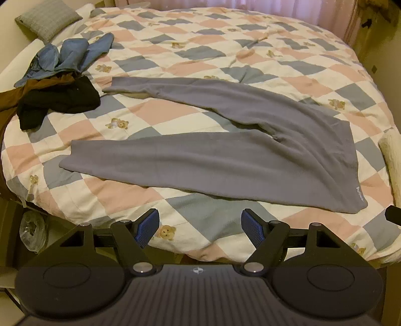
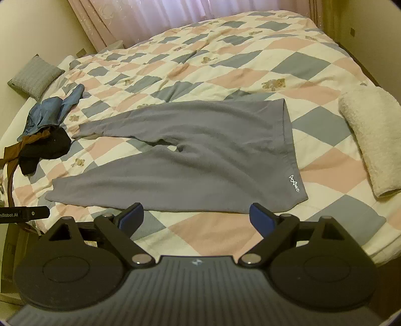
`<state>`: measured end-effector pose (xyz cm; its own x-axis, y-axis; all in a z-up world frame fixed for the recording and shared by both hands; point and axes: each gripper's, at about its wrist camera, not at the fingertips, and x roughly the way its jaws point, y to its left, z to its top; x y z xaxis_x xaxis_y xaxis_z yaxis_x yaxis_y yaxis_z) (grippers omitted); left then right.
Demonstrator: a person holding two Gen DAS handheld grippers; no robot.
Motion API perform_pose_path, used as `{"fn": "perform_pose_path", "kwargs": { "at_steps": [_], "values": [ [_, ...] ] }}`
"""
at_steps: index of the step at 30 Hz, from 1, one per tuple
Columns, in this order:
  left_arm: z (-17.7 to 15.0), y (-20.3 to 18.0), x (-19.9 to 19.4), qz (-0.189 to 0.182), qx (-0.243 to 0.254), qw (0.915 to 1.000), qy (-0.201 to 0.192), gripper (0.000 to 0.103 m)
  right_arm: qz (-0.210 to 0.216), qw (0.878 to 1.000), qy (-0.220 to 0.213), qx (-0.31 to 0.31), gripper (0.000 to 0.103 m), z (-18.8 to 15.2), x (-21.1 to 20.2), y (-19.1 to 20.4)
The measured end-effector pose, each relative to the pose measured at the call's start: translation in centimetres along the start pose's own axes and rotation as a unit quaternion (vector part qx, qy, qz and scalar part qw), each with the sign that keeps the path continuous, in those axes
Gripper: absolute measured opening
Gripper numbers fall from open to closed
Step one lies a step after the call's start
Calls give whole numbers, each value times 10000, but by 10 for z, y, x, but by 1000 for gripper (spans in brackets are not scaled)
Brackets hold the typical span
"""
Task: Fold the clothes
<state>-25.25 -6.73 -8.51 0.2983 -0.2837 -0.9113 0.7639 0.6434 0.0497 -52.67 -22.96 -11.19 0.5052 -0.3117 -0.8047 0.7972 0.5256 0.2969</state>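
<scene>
Grey sweatpants [image 1: 225, 150] [image 2: 200, 160] lie spread flat on the checked quilt [image 1: 213, 50] [image 2: 225, 62], legs splayed to the left, waistband to the right with a small white logo [image 2: 294, 184]. My left gripper [image 1: 200, 228] hovers over the quilt's near edge, just short of the nearer leg, open with nothing between its blue pads [image 1: 147, 229]. My right gripper [image 2: 196, 218] hangs in front of the pants' near hem, below the waist corner, open and holding nothing. The tip of the left gripper [image 2: 25, 213] pokes into the right wrist view at the left edge.
A heap of blue, brown and black clothes [image 1: 57, 82] [image 2: 42, 133] sits at the quilt's left side. A grey cushion [image 1: 47, 18] [image 2: 35, 76] lies at the far left. A rolled cream towel [image 2: 371, 140] rests at the right. Pink curtains [image 2: 150, 17] hang behind the bed.
</scene>
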Motion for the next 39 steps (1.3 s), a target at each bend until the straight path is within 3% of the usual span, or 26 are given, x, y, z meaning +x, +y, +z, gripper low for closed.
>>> {"fn": "perform_pose_path", "kwargs": {
  "at_steps": [8, 13, 19, 23, 28, 31, 33, 35, 39],
  "values": [
    [1, -3, 32, -381, 419, 9983, 153, 74, -123, 9993, 218, 294, 90, -9, 16, -16],
    [25, 13, 72, -392, 727, 9964, 203, 73, -316, 9960, 484, 681, 90, -16, 36, -41],
    [106, 54, 139, -67, 1351, 9907, -126, 68, -587, 9946, 659, 543, 90, 6, 73, -66],
    [179, 75, 192, 121, 1947, 9797, -454, 67, -563, 9965, 448, 413, 86, 48, 108, -77],
    [264, 95, 261, 324, 2801, 9564, -761, 62, -409, 9978, -494, 172, 89, 118, 157, -76],
    [309, 104, 307, 458, 3488, 9335, -693, 42, -602, 9979, -148, -171, 88, 156, 211, -74],
    [333, 108, 337, 435, 3965, 9151, -596, 23, -497, 9982, -62, -326, 88, 175, 235, -77],
    [349, 111, 364, 295, 4415, 8957, -432, 20, -404, 9980, 10, -482, 88, 196, 259, -80],
    [370, 112, 408, -92, 5141, 8577, -64, 25, -175, 9968, 195, -757, 88, 238, 296, -84]
  ]
}}
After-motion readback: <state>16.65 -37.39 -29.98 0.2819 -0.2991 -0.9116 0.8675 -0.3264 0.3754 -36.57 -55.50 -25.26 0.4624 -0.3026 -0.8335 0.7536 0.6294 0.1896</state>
